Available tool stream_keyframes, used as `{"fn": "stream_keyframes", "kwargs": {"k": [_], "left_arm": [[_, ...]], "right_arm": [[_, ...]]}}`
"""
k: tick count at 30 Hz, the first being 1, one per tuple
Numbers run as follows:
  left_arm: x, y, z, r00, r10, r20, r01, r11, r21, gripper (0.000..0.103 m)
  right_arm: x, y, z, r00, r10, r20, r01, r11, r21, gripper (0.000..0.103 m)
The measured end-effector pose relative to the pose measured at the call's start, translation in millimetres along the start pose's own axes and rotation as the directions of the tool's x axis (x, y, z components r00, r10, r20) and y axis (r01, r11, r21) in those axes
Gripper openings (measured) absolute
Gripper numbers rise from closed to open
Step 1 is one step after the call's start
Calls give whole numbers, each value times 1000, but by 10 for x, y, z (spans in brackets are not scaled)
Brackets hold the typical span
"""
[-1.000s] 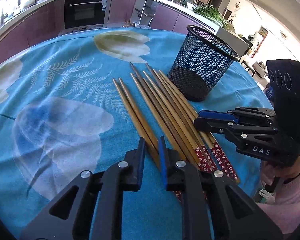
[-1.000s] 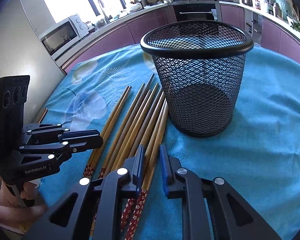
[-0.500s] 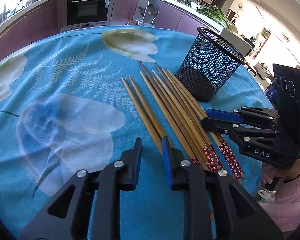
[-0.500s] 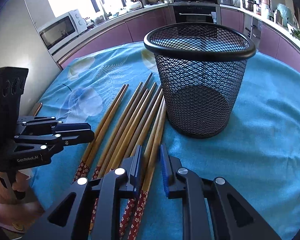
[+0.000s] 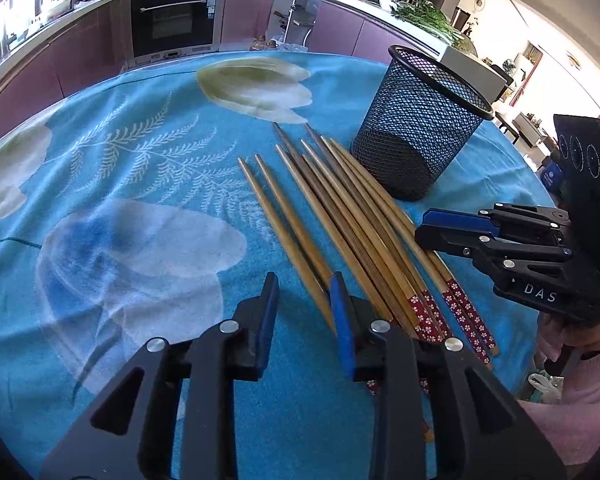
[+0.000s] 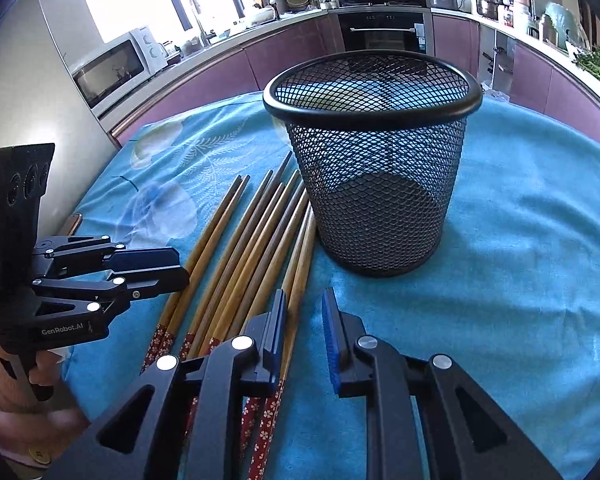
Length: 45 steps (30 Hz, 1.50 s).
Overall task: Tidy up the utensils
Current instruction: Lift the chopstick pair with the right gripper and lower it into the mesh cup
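Note:
Several wooden chopsticks (image 5: pixel 352 220) with red flowered ends lie side by side on the blue cloth, also in the right wrist view (image 6: pixel 256 240). An empty black mesh cup (image 5: pixel 416 140) stands upright just right of them, and fills the middle of the right wrist view (image 6: pixel 376 168). My left gripper (image 5: pixel 304 304) is open and empty, low over the near ends of the leftmost chopsticks. My right gripper (image 6: pixel 304 320) is open and empty, over the rightmost chopsticks' near ends, in front of the cup. Each gripper shows in the other's view, the right one (image 5: pixel 452 228) and the left one (image 6: pixel 156 268).
The round table (image 5: pixel 100 200) carries a blue flower-print cloth. Its edge drops off close behind both grippers. Kitchen counters, an oven (image 5: pixel 172 20) and a microwave (image 6: pixel 116 68) stand well beyond the table.
Both grippers have opened wider. The left one has risen and pulled back a little from the chopsticks. The chopsticks and cup have not moved.

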<state>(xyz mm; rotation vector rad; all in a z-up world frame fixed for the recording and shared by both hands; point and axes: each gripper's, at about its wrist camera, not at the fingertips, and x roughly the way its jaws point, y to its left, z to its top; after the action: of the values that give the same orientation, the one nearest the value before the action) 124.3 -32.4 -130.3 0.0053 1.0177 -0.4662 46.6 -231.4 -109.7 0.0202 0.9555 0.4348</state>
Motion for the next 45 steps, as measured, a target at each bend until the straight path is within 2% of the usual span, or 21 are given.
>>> {"fn": "stream_keyframes", "kwargs": {"k": [7,13,16,17,18,21,26,32,37,45], "left_arm": [[20,-1,18,1000,3,-13,-3,1000,11,25],[48,-39,52,999,45,-26,-44,998,43,21],[67,-34,73,998,52,-23,-51,998,42,16],[70,-23,82,998,52,-23,-51,998,32,16],[72,-16,84,998,56,-21,-56,998,23,14],[59,-34,58,997,80,-1,-80,997,11,12],[-5,-21,-7,997,74,25,-74,997,-23,7],[-322,-41,13,994,20,106,-17,999,-29,7],[-692,-119,97,979,-56,198,59,998,-5,7],[-1221,-318,245,933,-151,326,138,988,62,7]], "right_arm": [[55,48,16,999,-46,-19,46,998,-31,18],[107,115,37,998,-67,-1,67,996,-60,21],[112,69,48,999,-47,6,47,998,-35,17],[111,54,50,999,-42,7,42,999,-26,10],[106,42,45,1000,-30,8,30,999,-19,7],[80,13,28,1000,-8,20,8,1000,4,6],[-42,55,19,998,21,54,-21,1000,-4,6],[-376,104,55,986,93,140,-91,996,-21,6],[-685,109,105,967,117,224,-114,993,-29,6],[-1062,56,207,931,137,338,-131,991,-38,6]]}}
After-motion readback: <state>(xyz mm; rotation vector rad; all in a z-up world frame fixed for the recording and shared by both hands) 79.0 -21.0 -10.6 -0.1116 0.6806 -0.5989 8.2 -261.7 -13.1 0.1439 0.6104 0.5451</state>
